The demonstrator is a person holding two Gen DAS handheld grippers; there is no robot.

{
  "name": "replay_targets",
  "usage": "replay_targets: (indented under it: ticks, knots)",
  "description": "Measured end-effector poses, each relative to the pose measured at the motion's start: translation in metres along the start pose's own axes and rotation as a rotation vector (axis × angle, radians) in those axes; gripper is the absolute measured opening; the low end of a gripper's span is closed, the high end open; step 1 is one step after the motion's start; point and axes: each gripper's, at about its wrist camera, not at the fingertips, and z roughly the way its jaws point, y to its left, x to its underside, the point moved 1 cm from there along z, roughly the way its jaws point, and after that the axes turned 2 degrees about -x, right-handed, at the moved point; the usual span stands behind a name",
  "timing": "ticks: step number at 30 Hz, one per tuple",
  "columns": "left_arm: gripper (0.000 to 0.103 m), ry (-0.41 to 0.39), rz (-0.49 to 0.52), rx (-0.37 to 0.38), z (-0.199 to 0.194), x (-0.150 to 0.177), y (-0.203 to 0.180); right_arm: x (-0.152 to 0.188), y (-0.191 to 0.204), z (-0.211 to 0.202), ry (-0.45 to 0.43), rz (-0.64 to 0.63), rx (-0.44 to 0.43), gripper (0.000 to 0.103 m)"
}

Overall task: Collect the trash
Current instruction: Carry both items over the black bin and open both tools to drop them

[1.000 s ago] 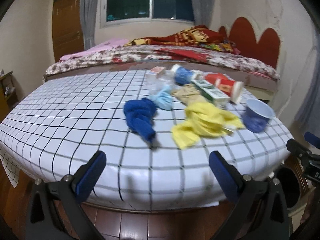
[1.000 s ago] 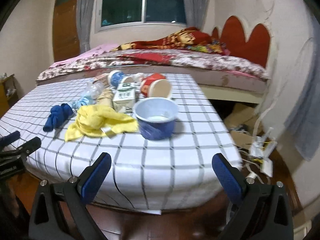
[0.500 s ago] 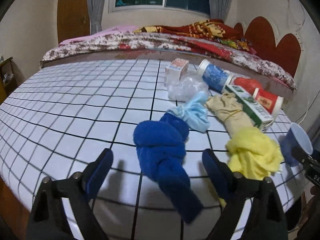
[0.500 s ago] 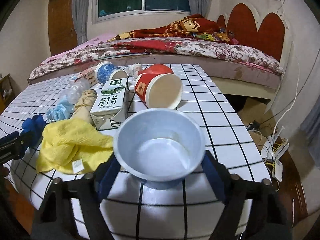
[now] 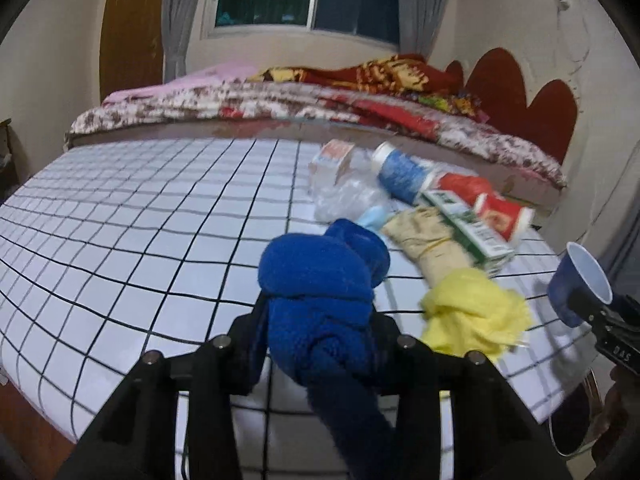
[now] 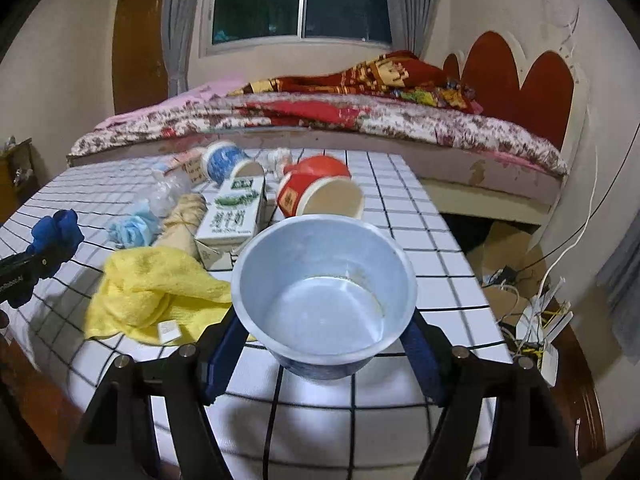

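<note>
One knotted fleecy blue cloth point(image 5: 320, 296), round smooth cup point(image 6: 324, 300)

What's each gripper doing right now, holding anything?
Left gripper: closing on the knotted blue cloth, which sits between its jaws.
Right gripper: clamped on the blue paper bowl.

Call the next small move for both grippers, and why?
Probably lift both clear of the table. The left gripper is closing, its jaws around the blue cloth; the right gripper brackets the blue paper bowl, rim facing the camera. Both look gripped.
</note>
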Motion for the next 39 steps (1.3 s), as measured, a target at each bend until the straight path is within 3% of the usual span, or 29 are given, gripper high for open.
replay_targets:
  ticks: [9,20,31,39]
  knots:
    - [0.041,-0.059,0.096,0.135,-0.038,-0.002,-0.066,0.01,-0.025,-0.071,-0.098,-0.002,0.027,0.075]
    - [0.041,-0.022,0.272,0.372,-0.049,0.024,-0.193,0.052,-0.114,-0.141,-0.127,0.08,0.177,0.075]
    - [0.041,0.067,0.461,0.621,-0.067,0.08,-0.318,0.116,-0.2,-0.195,-0.062,0.18,0.323,0.075]
    - [0.041,0.229,0.559,0.713,-0.047,0.137,-0.38,0.165,-0.24,-0.186,0.061,0.232,0.297,0.075]
